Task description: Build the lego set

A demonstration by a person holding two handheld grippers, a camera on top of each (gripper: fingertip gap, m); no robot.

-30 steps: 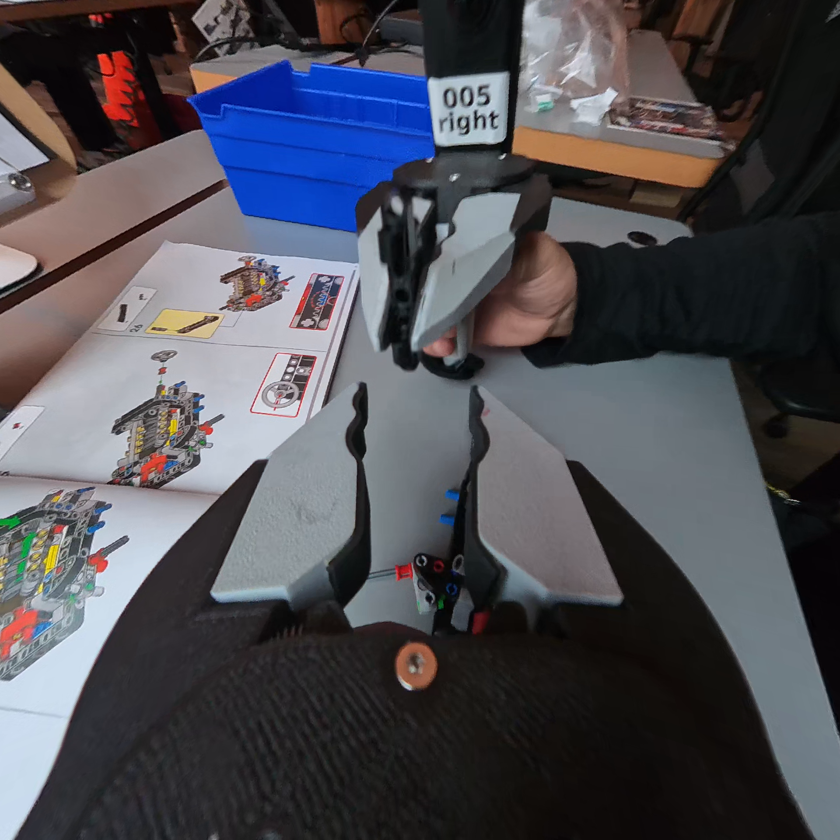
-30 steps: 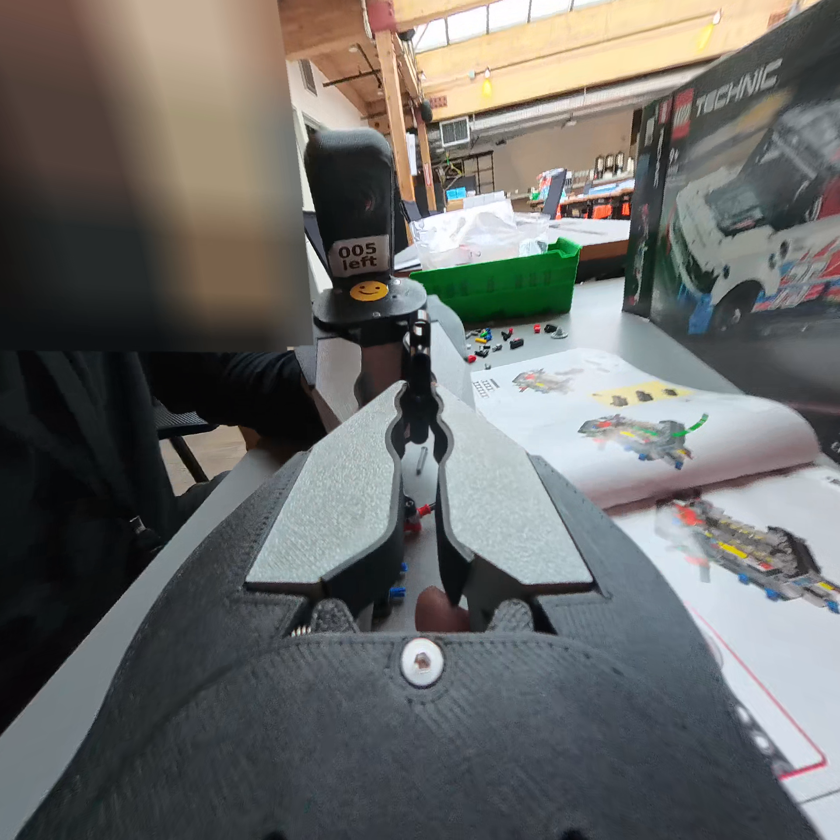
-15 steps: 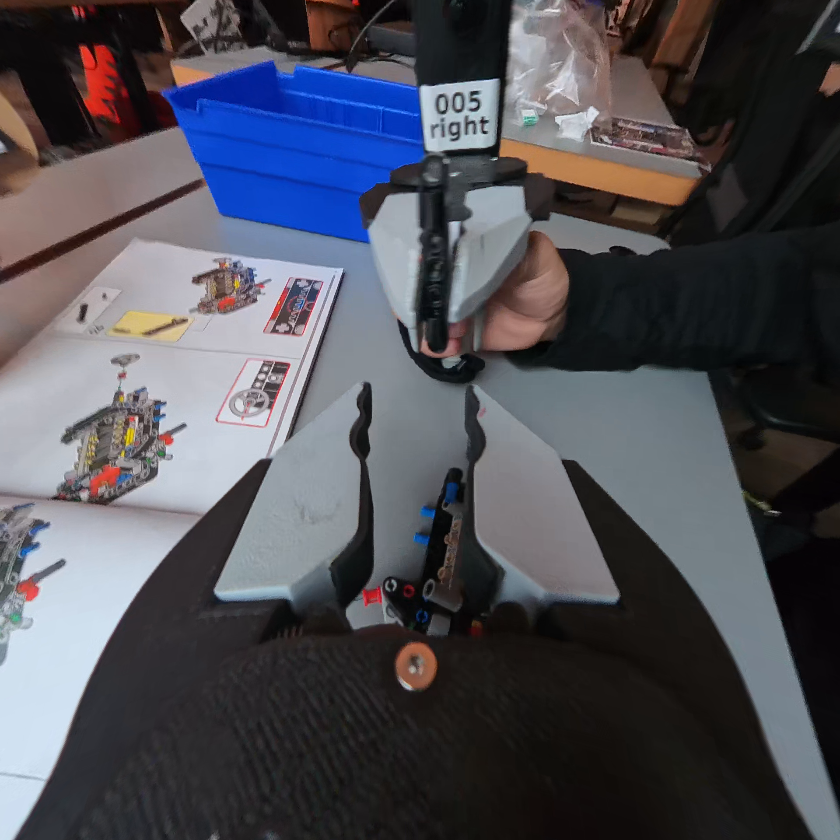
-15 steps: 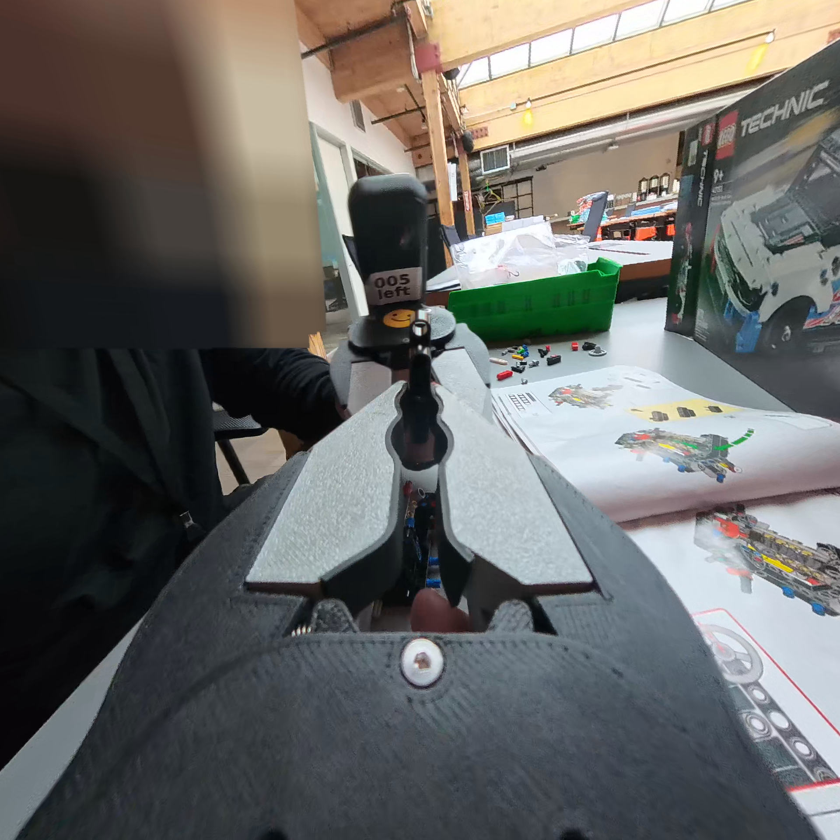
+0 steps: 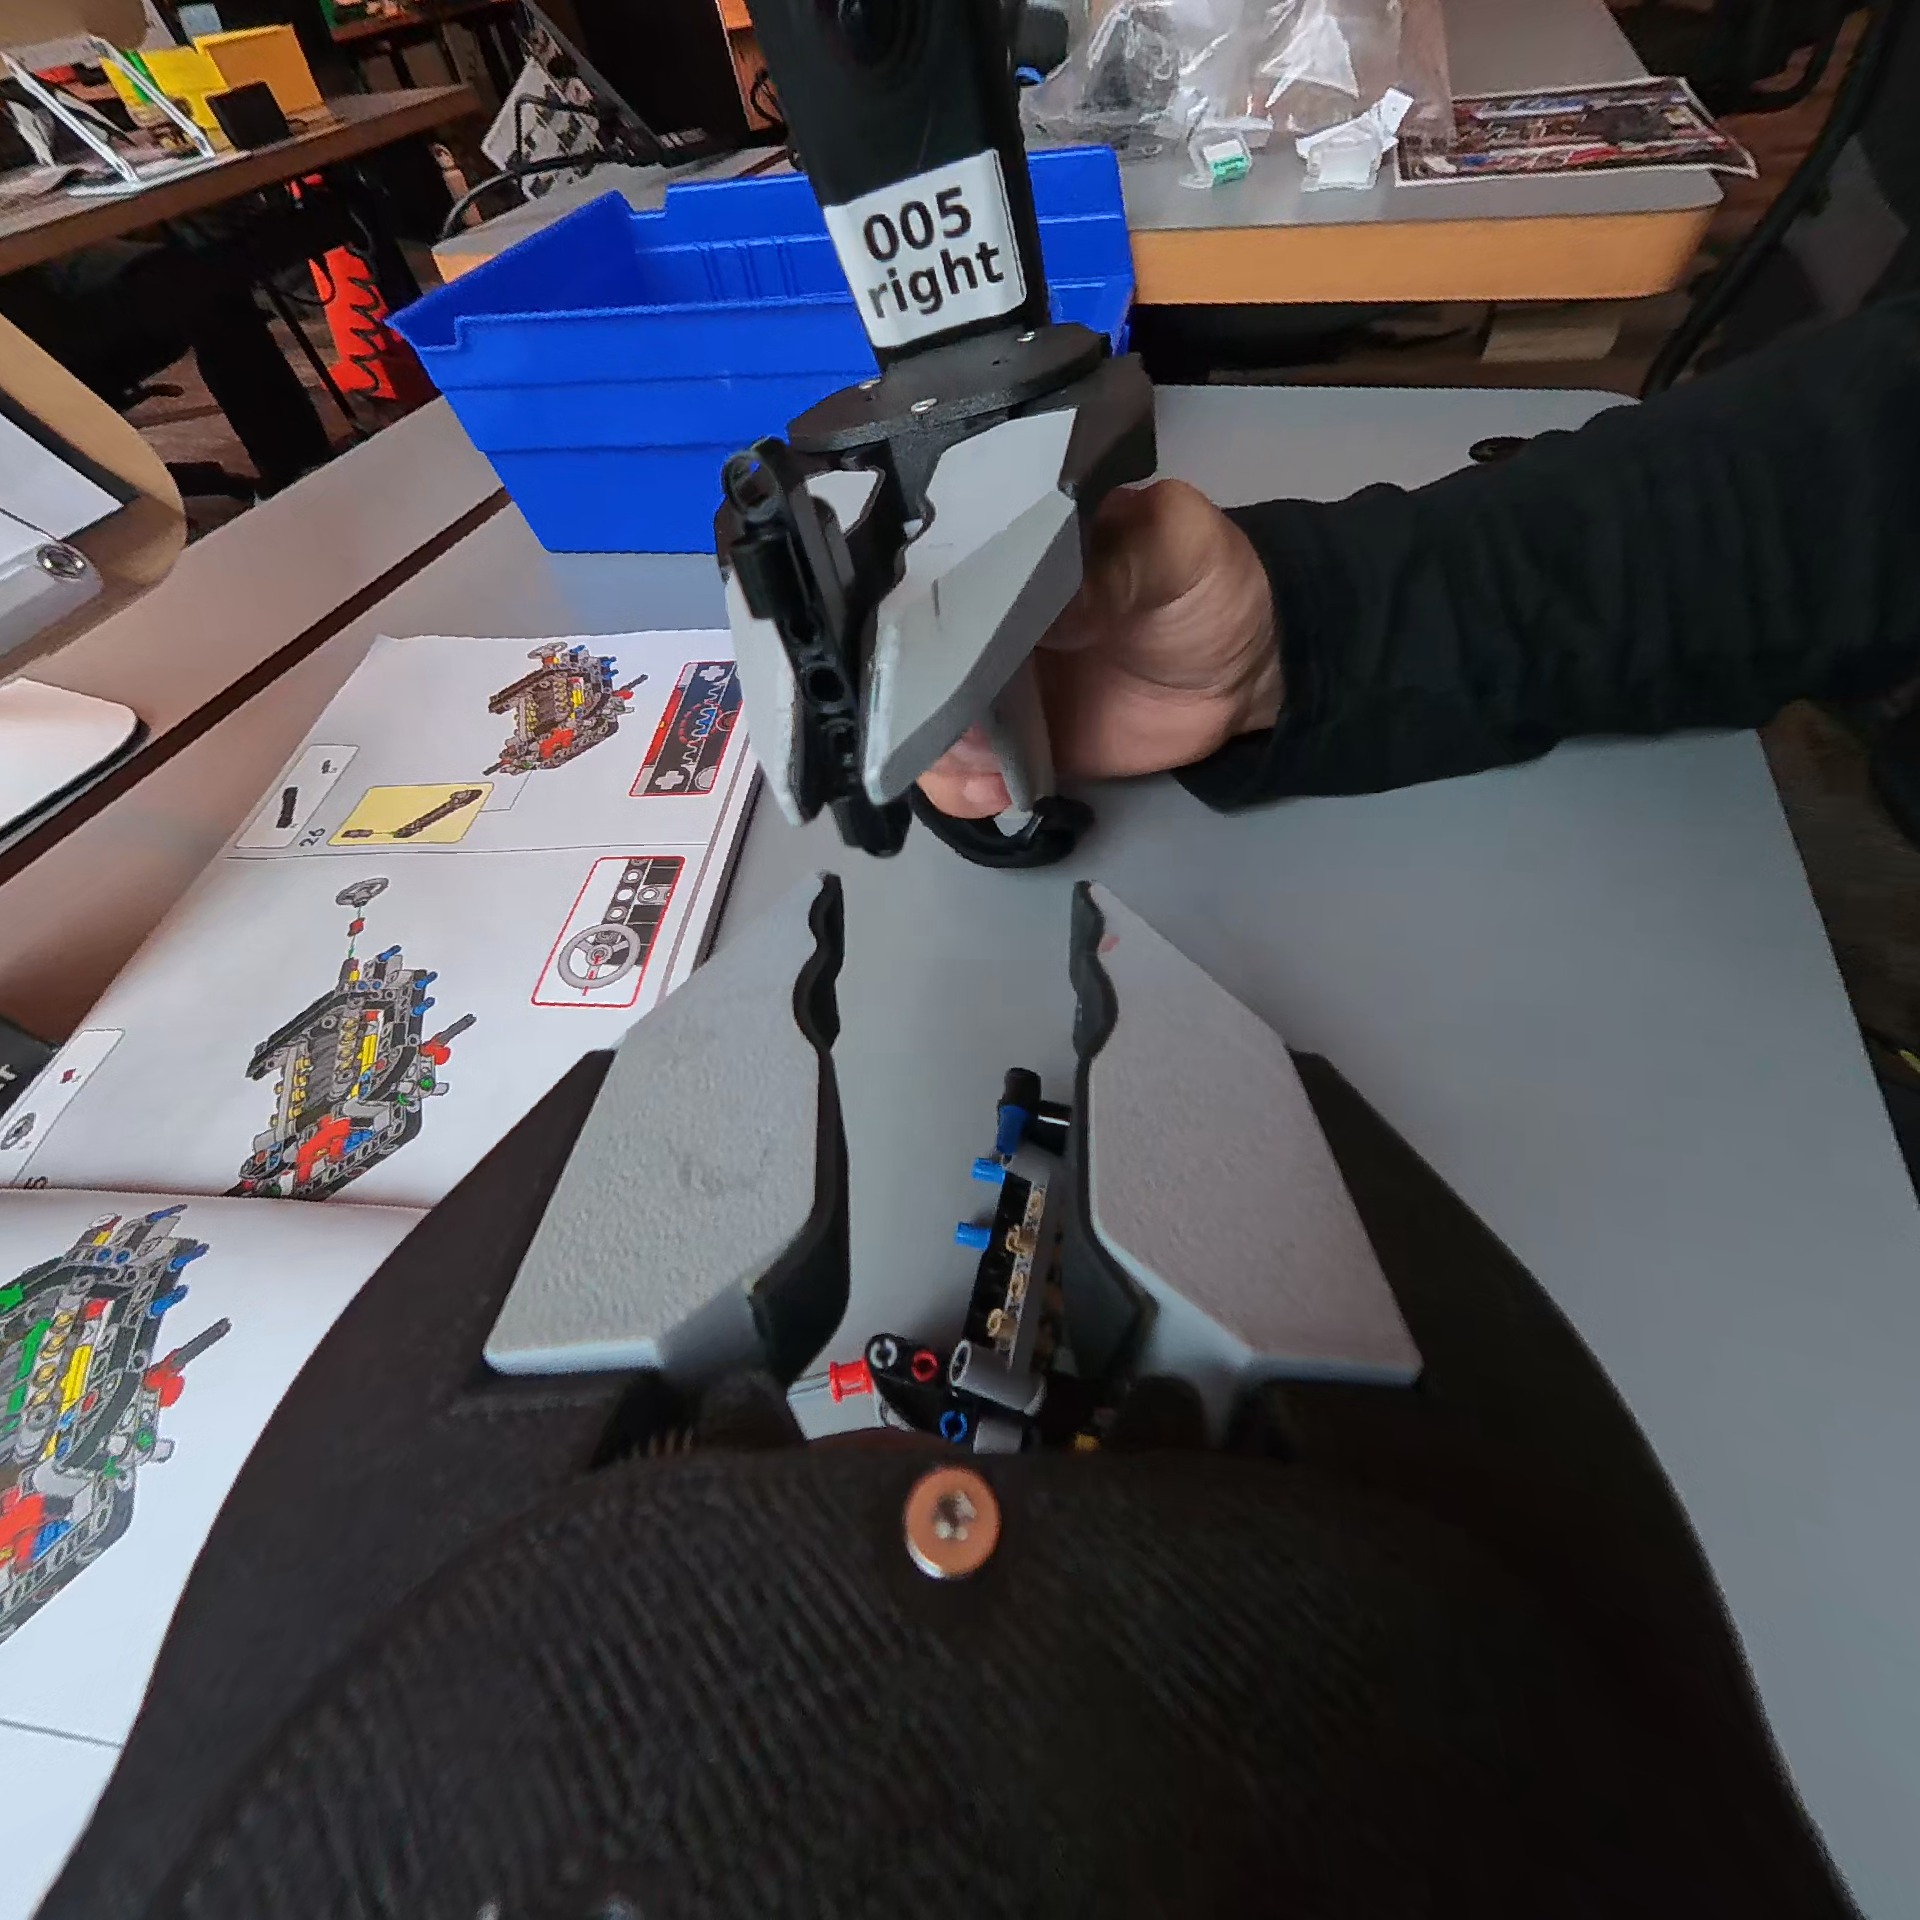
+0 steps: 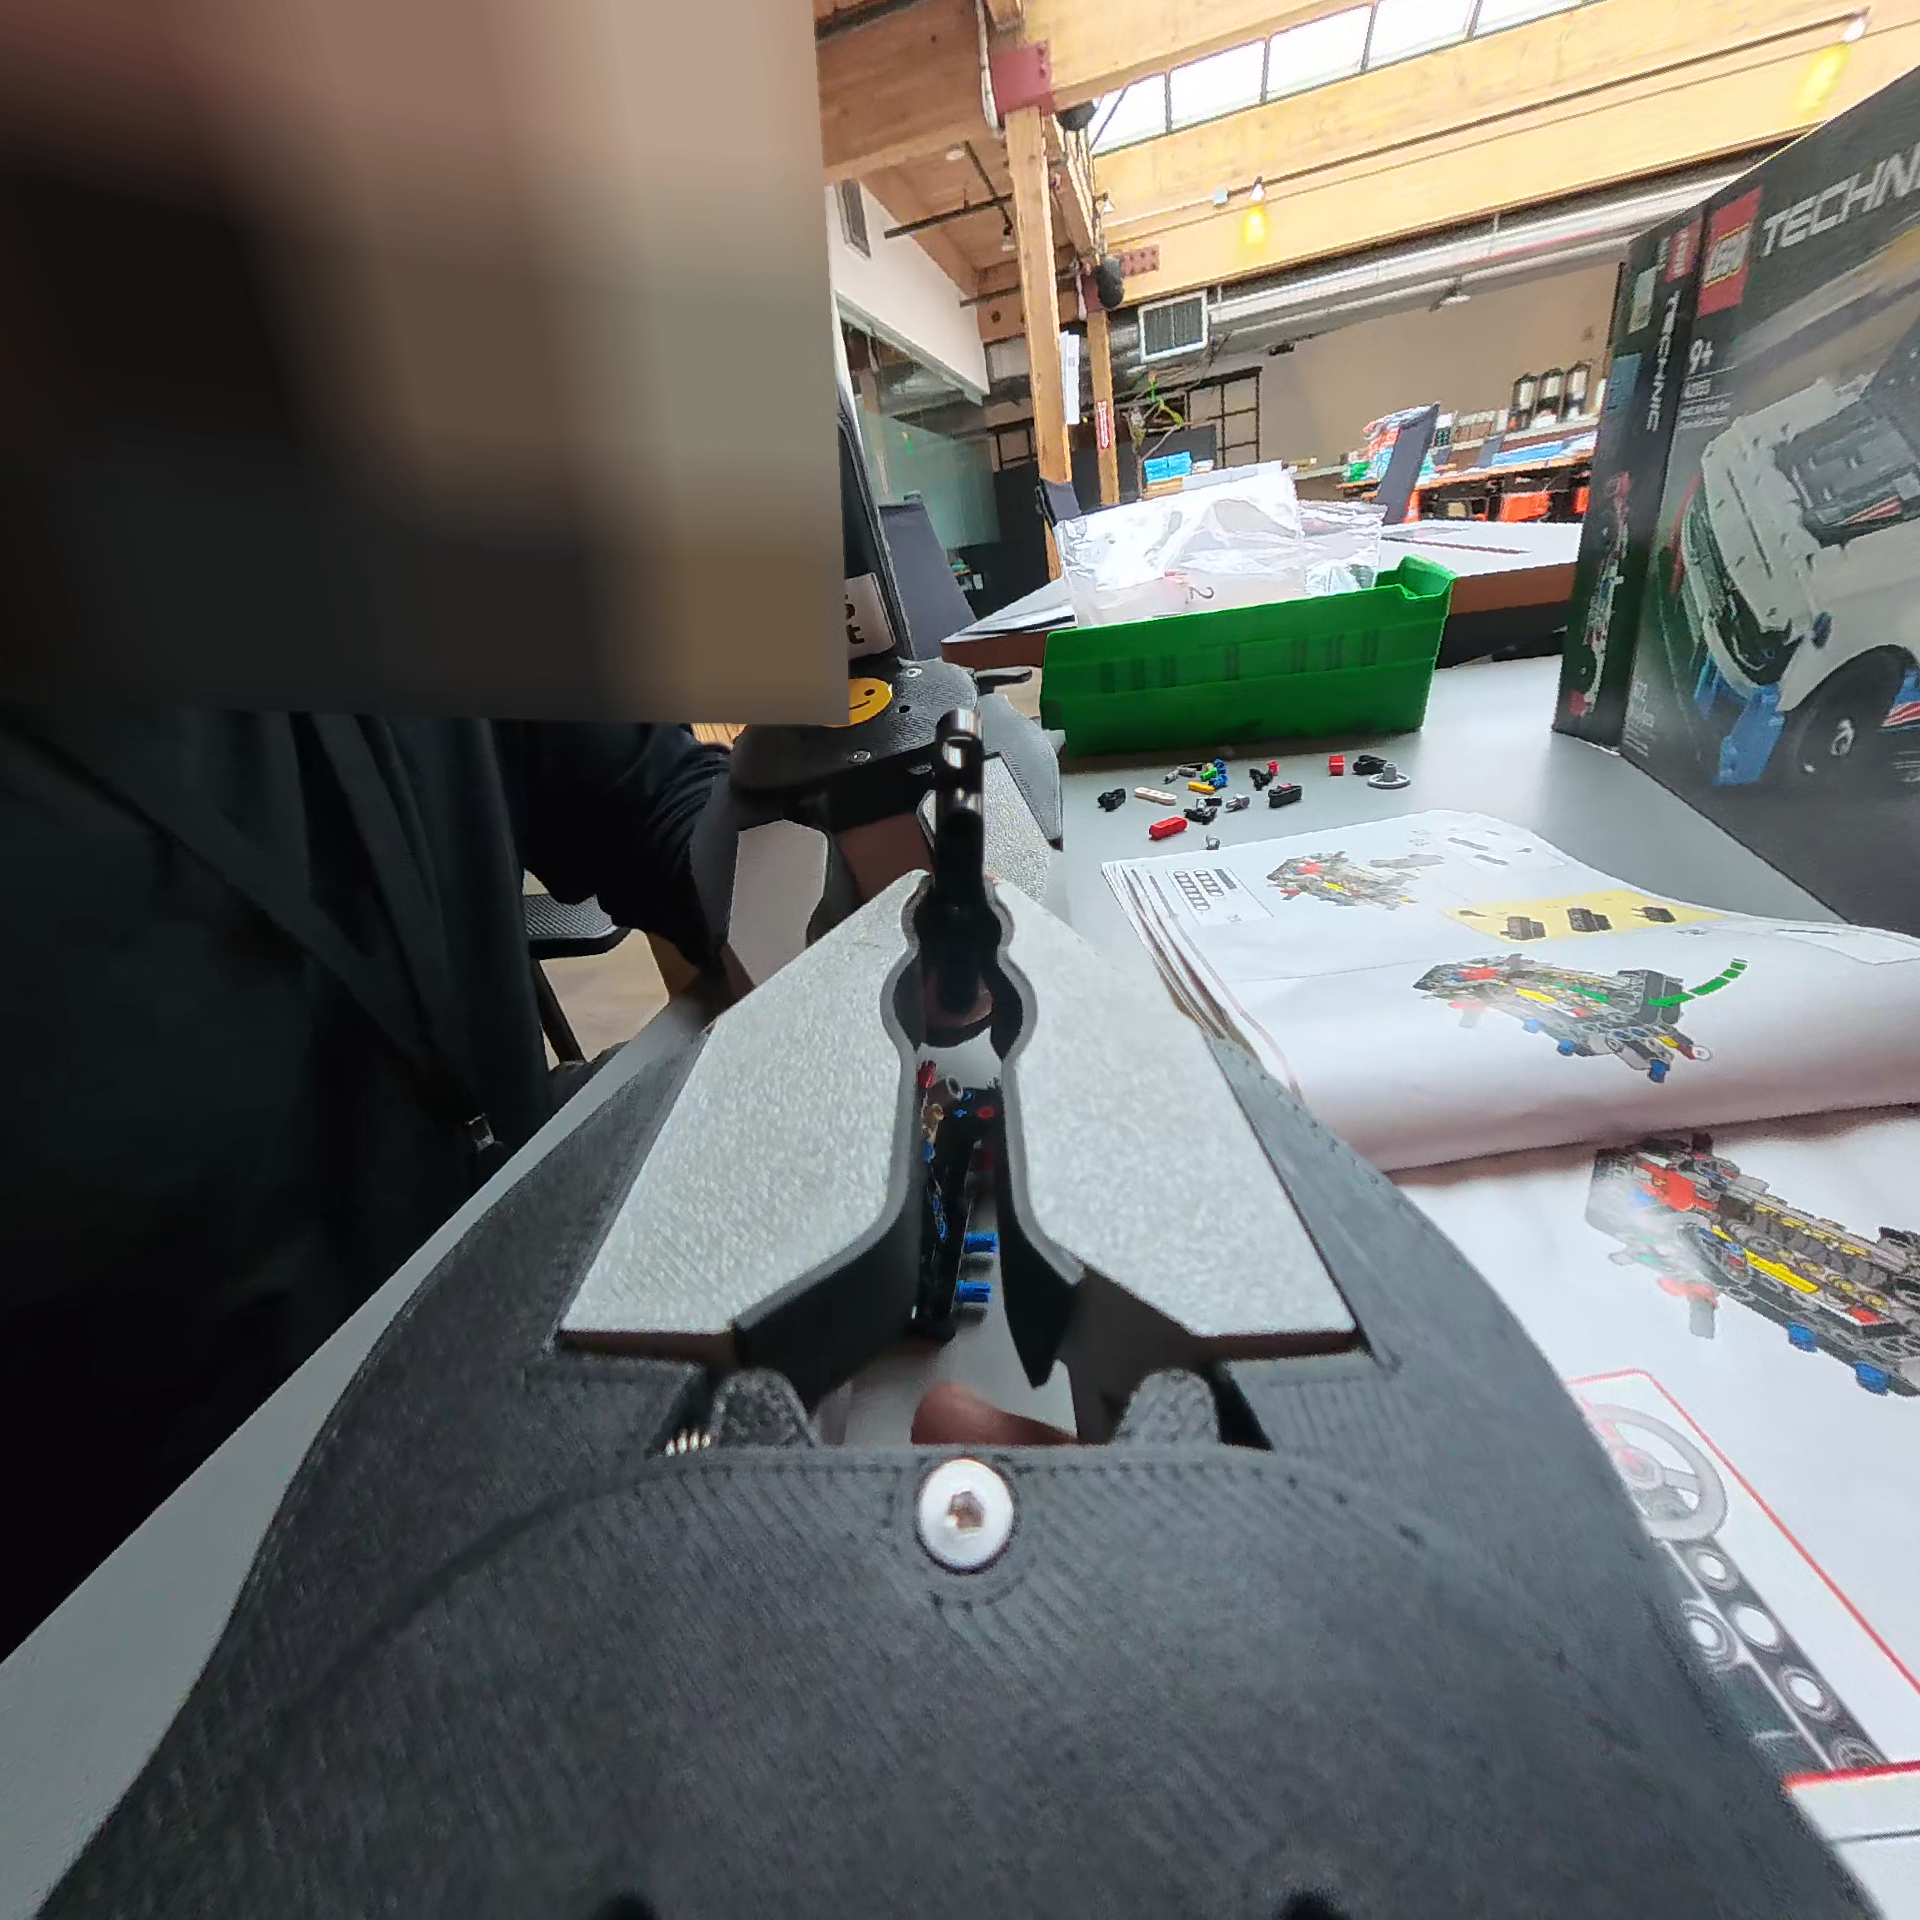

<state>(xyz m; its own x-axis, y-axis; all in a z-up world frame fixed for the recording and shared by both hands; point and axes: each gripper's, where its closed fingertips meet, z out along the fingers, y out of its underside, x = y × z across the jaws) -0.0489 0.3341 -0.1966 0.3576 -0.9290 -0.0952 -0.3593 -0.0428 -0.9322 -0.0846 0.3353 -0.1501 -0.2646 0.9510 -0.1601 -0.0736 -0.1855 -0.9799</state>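
Left wrist view: your left gripper (image 5: 954,914) has its tongs apart over the desk's right edge; the half-built model (image 5: 1006,1273) has slid further between them.

Right wrist view: your right gripper (image 6: 958,914) stays clamped on the black beam (image 6: 956,831), now tilted. Mating holes hidden.

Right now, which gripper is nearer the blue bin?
Right. The right gripper, shut on a black beam, is just in front of the blue bin; the left gripper sits farther back.

The left hand-held gripper (image 5: 954,914) hangs with fingers spread apart, while the right hand-held gripper (image 6: 958,914) is clamped.
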